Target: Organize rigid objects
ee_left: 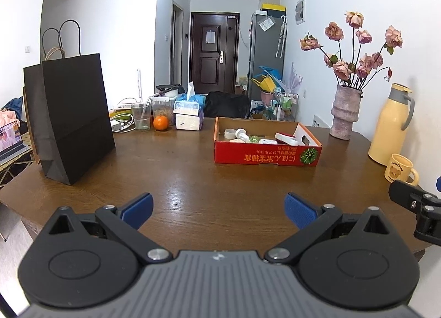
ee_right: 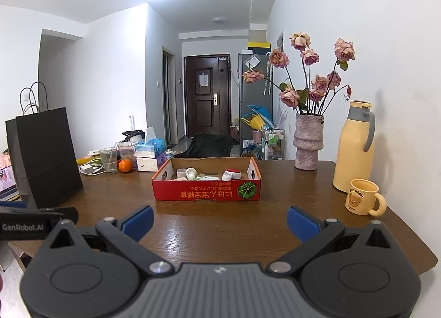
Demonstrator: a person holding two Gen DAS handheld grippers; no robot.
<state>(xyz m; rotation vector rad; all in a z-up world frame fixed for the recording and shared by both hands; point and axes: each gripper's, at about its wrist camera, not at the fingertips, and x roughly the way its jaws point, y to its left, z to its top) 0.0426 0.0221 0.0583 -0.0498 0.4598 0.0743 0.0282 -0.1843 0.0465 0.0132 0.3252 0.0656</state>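
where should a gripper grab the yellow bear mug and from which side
Probably best across the yellow mug's round body, coming in level from the near table edge. It stands upright with its handle pointing right, toward the table's end, so the near face is bare. The right gripper, jaws wide open, is the closer one. The flask stands just behind the mug, so a grip on the rim from above is a fair alternative.

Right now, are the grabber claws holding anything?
No. The left gripper and the right gripper are both wide open over the bare wooden table, with nothing between their blue fingers.
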